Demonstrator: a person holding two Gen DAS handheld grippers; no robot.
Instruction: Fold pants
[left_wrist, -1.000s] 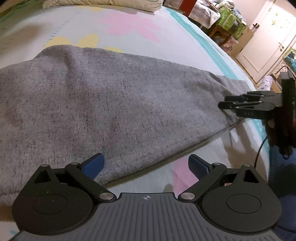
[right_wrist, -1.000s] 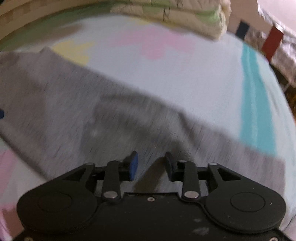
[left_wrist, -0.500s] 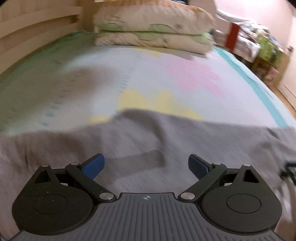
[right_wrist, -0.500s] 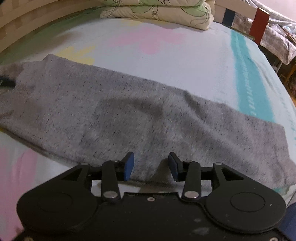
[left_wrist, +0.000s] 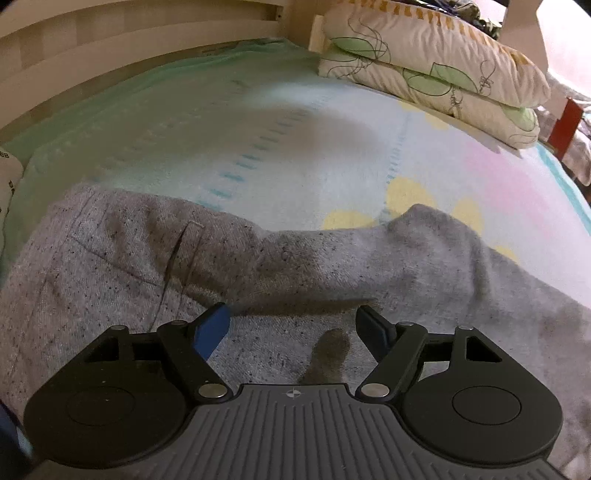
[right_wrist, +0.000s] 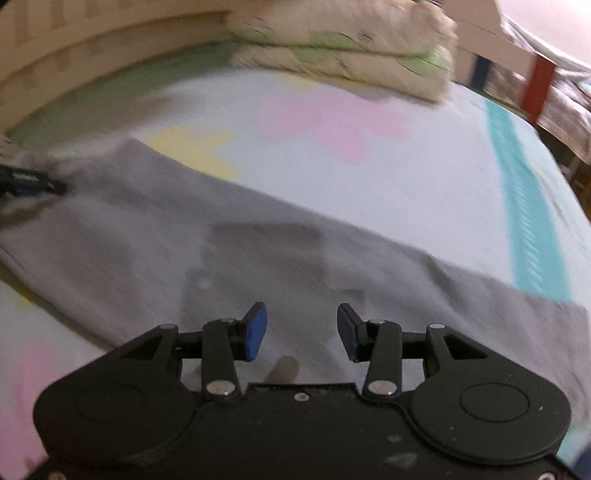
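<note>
pants (left_wrist: 332, 266) now fill both views as left gripper (left_wrist: 295, 325) and right gripper (right_wrist: 297, 328), jaws apart and empty, swing over the cloth, ready to pinch for folding.

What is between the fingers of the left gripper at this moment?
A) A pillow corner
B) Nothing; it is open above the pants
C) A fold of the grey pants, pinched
B: the left gripper has its jaws wide apart, with the grey pants lying flat beneath and nothing pinched.

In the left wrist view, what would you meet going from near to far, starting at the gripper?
left gripper, open → grey pants → pastel bedsheet → stacked pillows
</note>
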